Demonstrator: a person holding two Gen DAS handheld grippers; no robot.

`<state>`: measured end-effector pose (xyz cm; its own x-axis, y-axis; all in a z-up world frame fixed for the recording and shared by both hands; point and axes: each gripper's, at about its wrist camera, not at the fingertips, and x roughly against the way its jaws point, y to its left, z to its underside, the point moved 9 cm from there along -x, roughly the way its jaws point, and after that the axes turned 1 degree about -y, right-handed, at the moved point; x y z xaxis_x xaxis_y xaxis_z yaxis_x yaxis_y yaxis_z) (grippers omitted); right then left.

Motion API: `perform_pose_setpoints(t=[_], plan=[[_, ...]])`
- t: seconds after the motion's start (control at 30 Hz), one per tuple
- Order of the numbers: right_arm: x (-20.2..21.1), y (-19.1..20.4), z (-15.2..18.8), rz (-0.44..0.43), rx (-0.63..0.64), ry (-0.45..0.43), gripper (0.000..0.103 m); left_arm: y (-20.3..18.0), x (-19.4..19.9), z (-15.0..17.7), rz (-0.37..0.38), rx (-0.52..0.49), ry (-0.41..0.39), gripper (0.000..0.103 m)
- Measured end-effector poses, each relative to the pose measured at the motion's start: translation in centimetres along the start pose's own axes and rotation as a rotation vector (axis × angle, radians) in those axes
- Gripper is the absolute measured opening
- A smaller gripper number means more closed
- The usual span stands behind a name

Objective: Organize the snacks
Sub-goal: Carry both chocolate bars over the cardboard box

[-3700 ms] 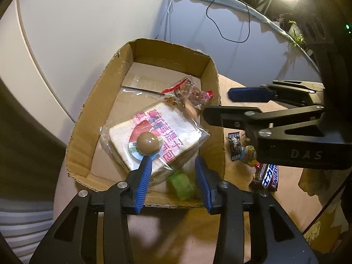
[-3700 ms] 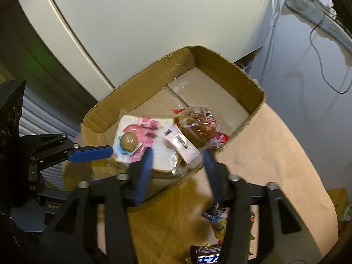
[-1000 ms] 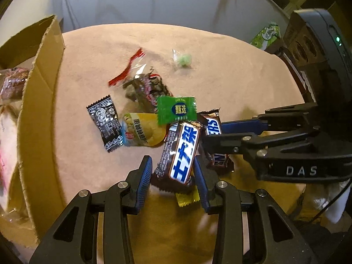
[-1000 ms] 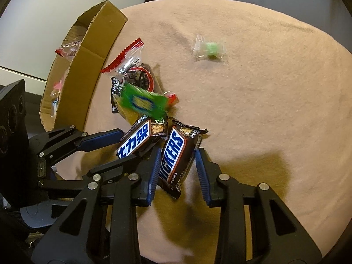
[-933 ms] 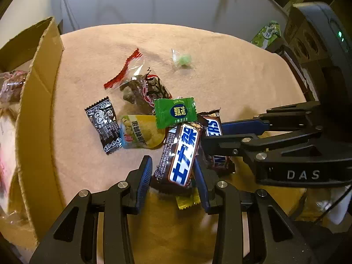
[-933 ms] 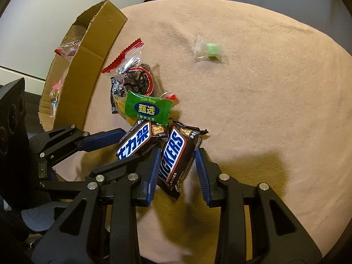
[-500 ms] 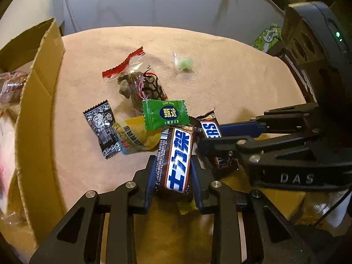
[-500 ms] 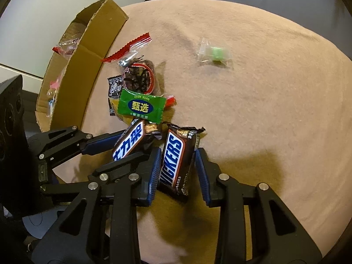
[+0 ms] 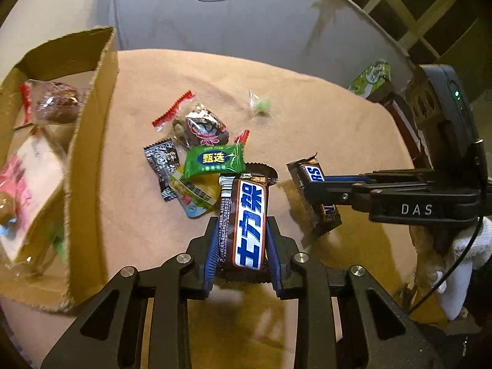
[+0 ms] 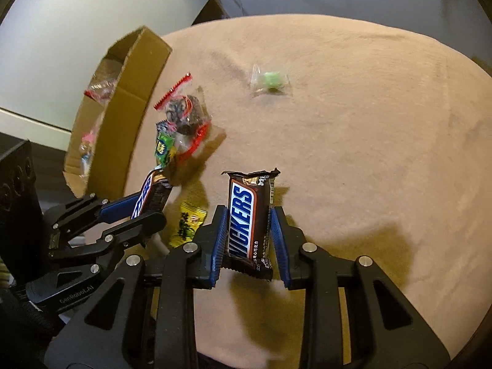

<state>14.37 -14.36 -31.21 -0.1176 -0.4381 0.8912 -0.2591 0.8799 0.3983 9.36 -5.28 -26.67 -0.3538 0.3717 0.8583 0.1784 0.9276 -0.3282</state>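
Snacks: I count two bars in hand, the rest split between the cardboard box (image 9: 89,160) and the tan cloth beside it.
Left gripper (image 9: 243,246): I have it clamped on the Chinese-label bar (image 9: 246,221), lifted clear of the cloth, just right of the box's open side.
Right gripper (image 10: 249,233): clamped on the Snickers bar (image 10: 249,218), further right of the box, also off the cloth.
Already boxed: a bread pack (image 9: 27,178) and a red-edged clear packet (image 9: 52,104) lie inside the box (contents partly cut off by the wall).
Still outside the box: green sachet (image 9: 213,161), black sachet (image 9: 161,166), yellow pouch (image 9: 193,195), red-edged packet of dark pieces (image 9: 200,126), all clustered near the box wall; a small green candy (image 9: 261,106) well apart from it; a yellow wrapper (image 10: 187,221) near the grippers.
Progress: I judge it partway; both bars await carrying to the box, then six loose items remain.
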Motion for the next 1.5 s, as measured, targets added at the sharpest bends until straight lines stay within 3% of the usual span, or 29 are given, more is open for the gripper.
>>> perform_pose_setpoints(t=[0.3,0.63,1.13,1.5], plan=[[2.4,2.1,-1.6,-0.027,0.025,-0.062,0.030,1.8,4.0,-0.7,-0.002,0.035,-0.079,0.027],[3.6,6.4,-5.1,-0.052,0.132,-0.094,0.030,6.9,7.8,-2.1,-0.089,0.106,-0.165,0.027],[1.1,13.9,-10.8,-0.081,0.262,-0.088,0.030,14.2,9.5,-3.4,-0.265,0.193,-0.219,0.027],[-1.5,17.6,-13.6,-0.071,0.326,-0.062,0.030,16.7,9.4,-4.2,-0.322,0.211,-0.220,0.027]])
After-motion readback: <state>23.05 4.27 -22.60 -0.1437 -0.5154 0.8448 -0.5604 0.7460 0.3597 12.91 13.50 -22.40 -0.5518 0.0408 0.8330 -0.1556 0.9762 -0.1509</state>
